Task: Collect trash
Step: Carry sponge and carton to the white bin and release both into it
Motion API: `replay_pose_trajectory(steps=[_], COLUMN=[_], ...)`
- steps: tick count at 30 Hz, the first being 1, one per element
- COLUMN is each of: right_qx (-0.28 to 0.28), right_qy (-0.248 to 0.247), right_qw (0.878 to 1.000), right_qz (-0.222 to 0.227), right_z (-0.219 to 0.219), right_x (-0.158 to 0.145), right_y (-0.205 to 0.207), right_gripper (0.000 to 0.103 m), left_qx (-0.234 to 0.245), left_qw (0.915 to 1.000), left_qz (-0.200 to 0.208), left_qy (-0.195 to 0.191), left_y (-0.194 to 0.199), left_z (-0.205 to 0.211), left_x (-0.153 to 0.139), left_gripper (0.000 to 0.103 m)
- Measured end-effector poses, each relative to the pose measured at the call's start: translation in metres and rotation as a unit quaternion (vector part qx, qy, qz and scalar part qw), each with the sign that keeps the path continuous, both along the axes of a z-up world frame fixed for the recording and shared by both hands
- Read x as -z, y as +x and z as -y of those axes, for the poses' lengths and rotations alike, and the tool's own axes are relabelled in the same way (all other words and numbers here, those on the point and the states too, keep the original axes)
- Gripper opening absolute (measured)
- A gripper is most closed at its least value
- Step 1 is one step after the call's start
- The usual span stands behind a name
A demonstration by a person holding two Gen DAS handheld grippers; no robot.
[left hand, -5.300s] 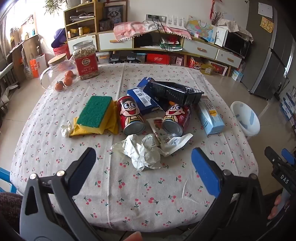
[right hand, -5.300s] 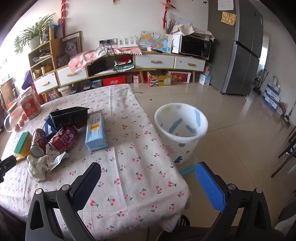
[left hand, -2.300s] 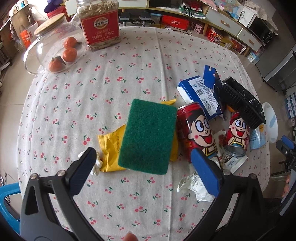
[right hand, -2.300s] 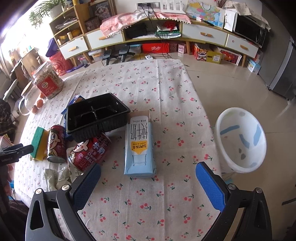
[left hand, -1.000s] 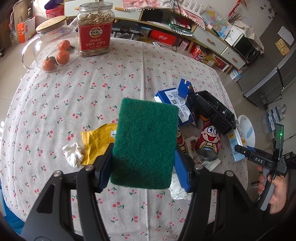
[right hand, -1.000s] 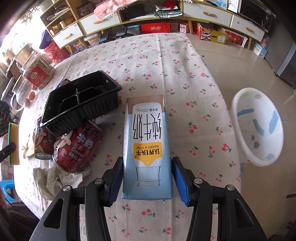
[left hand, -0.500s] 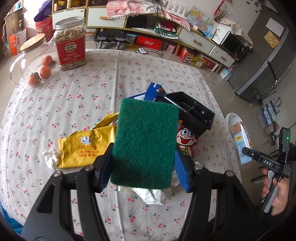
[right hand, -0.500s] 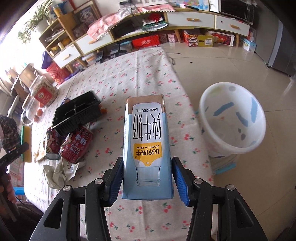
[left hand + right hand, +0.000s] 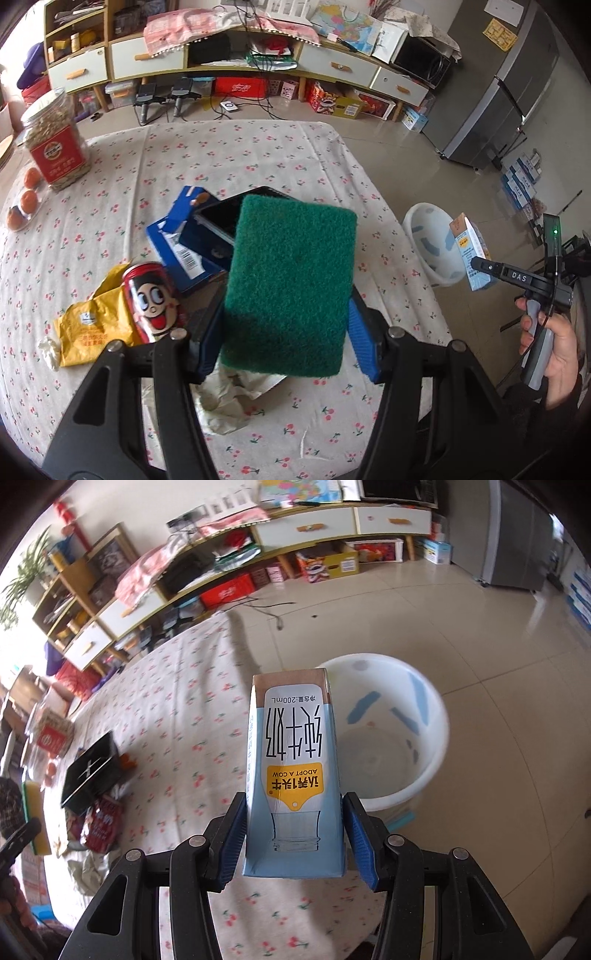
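Observation:
My left gripper (image 9: pixel 286 341) is shut on a green scouring sponge (image 9: pixel 290 284) and holds it above the table. Below lie a red milk can (image 9: pixel 153 297), a yellow wrapper (image 9: pixel 90 326), a blue box (image 9: pixel 177 243), a black tray (image 9: pixel 221 218) and crumpled paper (image 9: pixel 225 395). My right gripper (image 9: pixel 293 843) is shut on a light blue milk carton (image 9: pixel 293 771), held near the table's right edge beside the white bin (image 9: pixel 391 734). The carton (image 9: pixel 471 258) and the bin (image 9: pixel 430 247) also show in the left wrist view.
The table has a cherry-print cloth (image 9: pixel 258 162). A jar of seeds (image 9: pixel 55 147) and oranges (image 9: pixel 26 199) stand at its far left. A second red can (image 9: pixel 103 827) lies by the black tray (image 9: pixel 92 771). Shelves and drawers line the back wall.
Both grippers closed on their objects about a second ago and lifted them. The right gripper has carried the carton toward the bin. The left gripper has moved right with the sponge.

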State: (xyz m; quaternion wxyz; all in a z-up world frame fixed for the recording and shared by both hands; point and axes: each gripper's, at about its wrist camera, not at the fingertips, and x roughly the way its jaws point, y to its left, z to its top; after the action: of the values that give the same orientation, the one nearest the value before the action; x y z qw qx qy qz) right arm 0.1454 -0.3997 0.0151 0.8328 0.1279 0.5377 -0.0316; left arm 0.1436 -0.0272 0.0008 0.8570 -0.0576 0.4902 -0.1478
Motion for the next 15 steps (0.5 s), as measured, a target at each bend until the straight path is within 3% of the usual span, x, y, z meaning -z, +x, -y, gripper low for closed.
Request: replay_pose_trajectory(steps=[8, 15], right_qx=[0.053, 0.083], right_qy=[0.015, 0.027], right_qw=[0.998, 0.996], right_qz=[-0.015, -0.012], right_z=[0.044, 0.065], right_x=[0.018, 0.025], right_y=[0.014, 0.02], right_gripper=[0.053, 0.053], left_qx=[0.062, 0.086], left_qw=[0.998, 0.9961], left_qz=[-0.012, -0.021], left_qy=[-0.001, 0.0], left_y=[0.019, 0.028], left_z=[0.078, 0.129], left_x=[0.01, 0.019], left_gripper=[0.061, 0.061])
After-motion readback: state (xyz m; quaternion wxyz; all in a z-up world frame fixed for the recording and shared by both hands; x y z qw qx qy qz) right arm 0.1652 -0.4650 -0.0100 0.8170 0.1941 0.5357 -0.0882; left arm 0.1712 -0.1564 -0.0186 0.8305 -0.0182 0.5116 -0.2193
